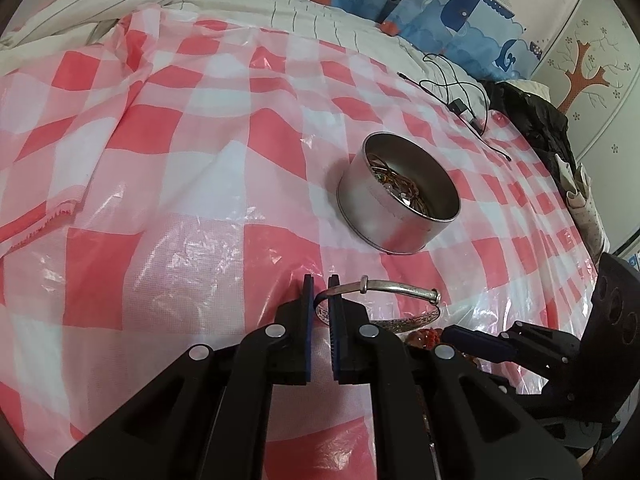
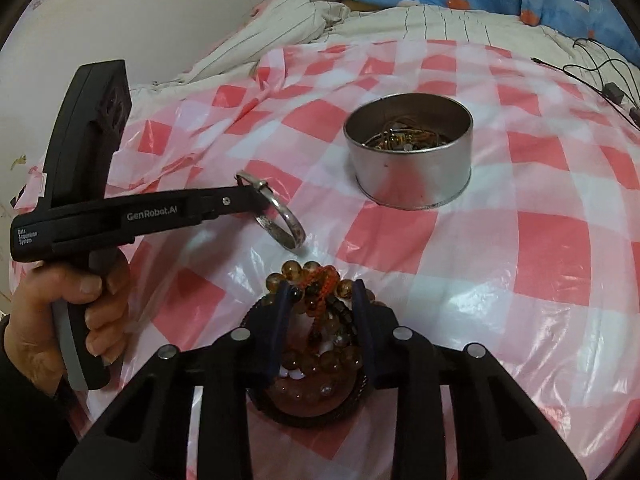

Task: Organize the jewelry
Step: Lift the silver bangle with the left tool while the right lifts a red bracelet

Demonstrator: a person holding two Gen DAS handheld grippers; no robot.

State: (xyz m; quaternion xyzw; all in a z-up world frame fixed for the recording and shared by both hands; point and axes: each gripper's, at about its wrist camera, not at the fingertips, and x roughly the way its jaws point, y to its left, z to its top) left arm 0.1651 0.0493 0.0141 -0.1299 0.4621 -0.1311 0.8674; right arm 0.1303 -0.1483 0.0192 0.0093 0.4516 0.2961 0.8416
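A round metal tin [image 1: 384, 216] [image 2: 408, 176] with several tangled jewelry pieces inside stands on the pink-and-white checked plastic sheet [image 1: 180, 160]. My left gripper [image 1: 321, 292] [image 2: 256, 200] is shut on the edge of a silver bangle [image 1: 384, 286] [image 2: 286, 220], held just above the sheet, short of the tin. My right gripper [image 2: 320, 292] points down over a pile of amber bead bracelets [image 2: 316, 280] with a red cord. Its blue pads press on the beads from both sides. A dark braided ring [image 2: 304, 412] lies under the pile.
A person's hand [image 2: 80, 312] holds the left gripper's handle. A black cable [image 1: 456, 92] [image 2: 600, 76] lies at the far right of the sheet, beside a black garment [image 1: 532, 120]. Striped bedding [image 2: 280, 20] and a blue whale-print pillow [image 1: 460, 8] lie behind.
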